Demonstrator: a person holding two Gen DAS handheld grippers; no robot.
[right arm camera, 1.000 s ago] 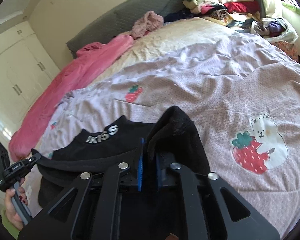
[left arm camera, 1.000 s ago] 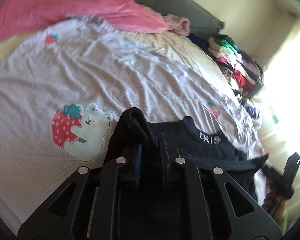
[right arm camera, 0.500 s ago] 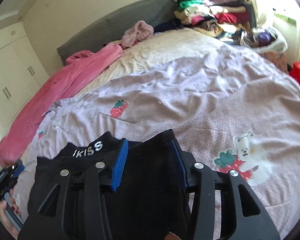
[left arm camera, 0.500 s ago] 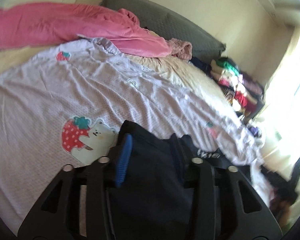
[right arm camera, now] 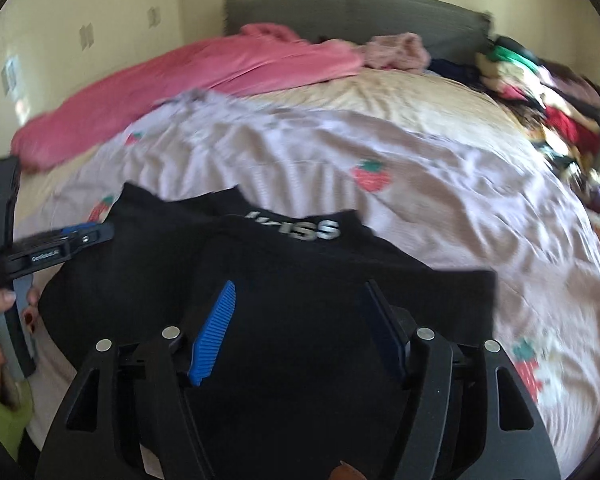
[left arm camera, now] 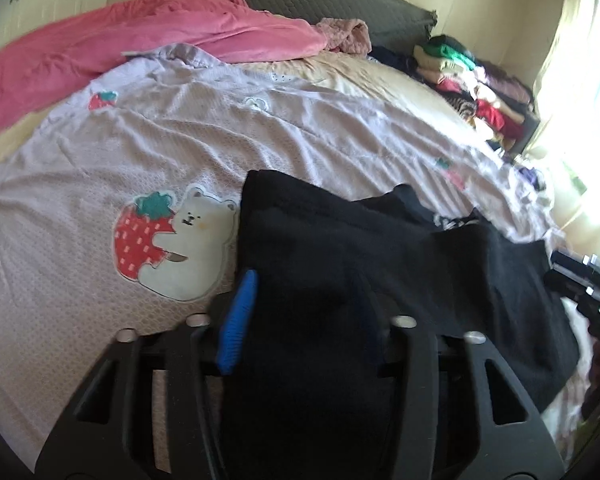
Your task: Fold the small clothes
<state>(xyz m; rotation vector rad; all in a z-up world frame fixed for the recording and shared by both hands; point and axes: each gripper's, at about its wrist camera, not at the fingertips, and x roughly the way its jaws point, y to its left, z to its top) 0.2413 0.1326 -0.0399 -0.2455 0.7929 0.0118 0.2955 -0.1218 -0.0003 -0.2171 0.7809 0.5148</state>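
Lilac bedspread (left arm camera: 100,168): one black garment (left arm camera: 340,248), seemingly flat; both grippers' fingers (left arm camera: 238,320) (right arm camera: 214,332) spread.

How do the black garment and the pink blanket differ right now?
The black garment lies near, spread between the open left gripper and right gripper; the pink blanket lies bunched far off by the headboard. The garment bears white lettering; the blanket looks plain. Both rest on the bed.

Matt black knit cloth on the small garment (right arm camera: 300,280), finely dimpled lilac cotton on the bedspread (left arm camera: 148,152), soft fleecy pink on the blanket (left arm camera: 140,36), matt black plastic with ribbed blue rubber pads (right arm camera: 214,336) and dull metal pins on the tongs.
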